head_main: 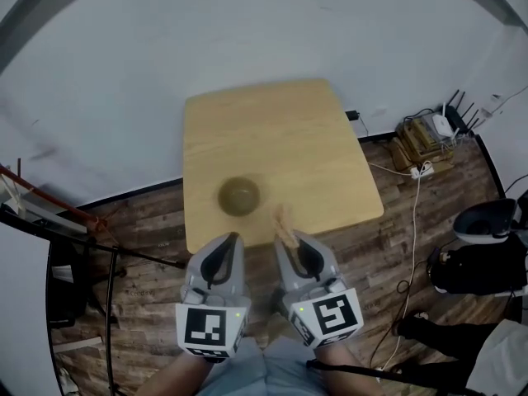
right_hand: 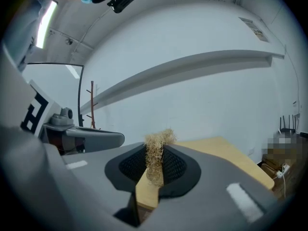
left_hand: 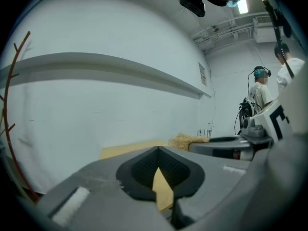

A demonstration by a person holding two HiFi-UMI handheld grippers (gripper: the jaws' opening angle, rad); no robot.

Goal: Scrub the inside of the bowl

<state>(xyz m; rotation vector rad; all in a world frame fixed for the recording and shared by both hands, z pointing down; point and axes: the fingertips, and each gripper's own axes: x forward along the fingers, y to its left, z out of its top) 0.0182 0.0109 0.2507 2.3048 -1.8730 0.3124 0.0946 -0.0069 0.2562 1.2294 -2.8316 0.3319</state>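
- Pale wall filled the upper part of the head view; dark wood-plank floor ran below it.
- Light wooden desk stood against the wall, its top bare apart from the bowl.
- Left gripper was held just off the desk's near edge, left of the right gripper. Its jaws were clenched tip to tip with nothing between them; only a sliver of desk showed through the gap behind the tips.
- Right gripper was held just beside the left one, its tip over the desk's near edge. Its jaws were grasping the scrubber.
- Bowl, olive-brown and round, sat on the desk near the front edge, ahead of the left gripper and apart from both grippers. It was slightly blurred in the head view, and its inside could not be made out.
- Scrubber, a tuft of pale straw-coloured fibre, was pinched between the right jaws, sticking up past the tips. It was to the right of the bowl, not touching it.
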